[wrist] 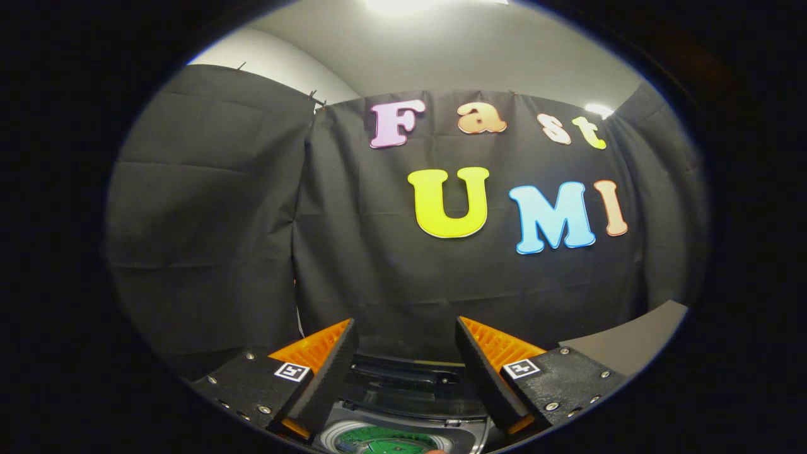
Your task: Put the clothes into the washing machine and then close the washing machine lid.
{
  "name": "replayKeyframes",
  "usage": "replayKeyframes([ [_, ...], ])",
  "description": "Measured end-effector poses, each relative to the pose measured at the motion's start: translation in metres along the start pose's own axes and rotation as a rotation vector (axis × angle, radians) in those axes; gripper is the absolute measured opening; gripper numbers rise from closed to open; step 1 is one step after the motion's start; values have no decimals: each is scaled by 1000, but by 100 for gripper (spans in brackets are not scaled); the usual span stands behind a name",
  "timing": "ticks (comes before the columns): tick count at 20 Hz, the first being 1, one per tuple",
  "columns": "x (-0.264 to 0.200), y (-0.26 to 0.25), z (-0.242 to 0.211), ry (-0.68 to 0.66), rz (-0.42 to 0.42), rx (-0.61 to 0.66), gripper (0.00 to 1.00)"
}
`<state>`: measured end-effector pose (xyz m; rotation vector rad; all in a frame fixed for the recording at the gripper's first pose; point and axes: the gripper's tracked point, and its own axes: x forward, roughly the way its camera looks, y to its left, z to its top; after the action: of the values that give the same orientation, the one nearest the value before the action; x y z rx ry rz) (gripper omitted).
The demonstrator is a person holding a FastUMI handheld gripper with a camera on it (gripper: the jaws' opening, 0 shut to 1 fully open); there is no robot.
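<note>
Fingers come first: the gripper [406, 372] holds its two orange-and-black fingers [325, 372] spread wide apart, with nothing between them and nothing touching either pad.

Just below and between the fingers lies the washing machine [403, 435], seen from above. Its round drum mouth shows a green patch inside, possibly clothes already in the tub, though too little of it is visible to be sure. Just beyond the drum mouth, between the fingertips, stands a dark glossy panel with a hinge-like bar, which I take to be the washing machine lid [403, 375] raised open; its long edge runs crosswise to the fingers.

That relation decides the coming move. The lid lies straight ahead of and slightly under the open jaws, centred between them, so the gripper would need to tip downward and forward to reach its upper edge and bring it down over the drum. If the green patch is the laundry, the loading step looks done and closing remains.

The gripper is held roughly level, aimed outward over the machine instead of down at it.

Farther off to the right sits a grey tabletop edge [630, 340]. Beyond everything hangs the black cloth wall [208, 208], with a pale ceiling and lights above.
</note>
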<state>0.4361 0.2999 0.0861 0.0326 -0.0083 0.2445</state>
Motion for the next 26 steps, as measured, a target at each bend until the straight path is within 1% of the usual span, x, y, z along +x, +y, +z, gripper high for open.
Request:
replayKeyframes([
  [2,49,2,-29,73,-21,1,95],
  [5,109,3,-65,192,-54,36,96],
  [7,131,-2,-87,281,-88,57,96],
  [9,141,-4,-109,367,-106,83,96],
  [10,139,-3,-119,410,-118,84,96],
  [11,132,-1,-122,432,-111,64,96],
  [12,126,0,-123,441,-115,72,98],
  [13,116,3,-121,440,-109,78,96],
  [14,103,6,-128,465,-109,78,98],
  [15,92,9,-123,434,-104,70,97],
  [19,42,24,-126,335,-80,47,97],
  [22,3,38,-144,284,-50,45,95],
  [26,-46,42,-172,277,-4,26,94],
])
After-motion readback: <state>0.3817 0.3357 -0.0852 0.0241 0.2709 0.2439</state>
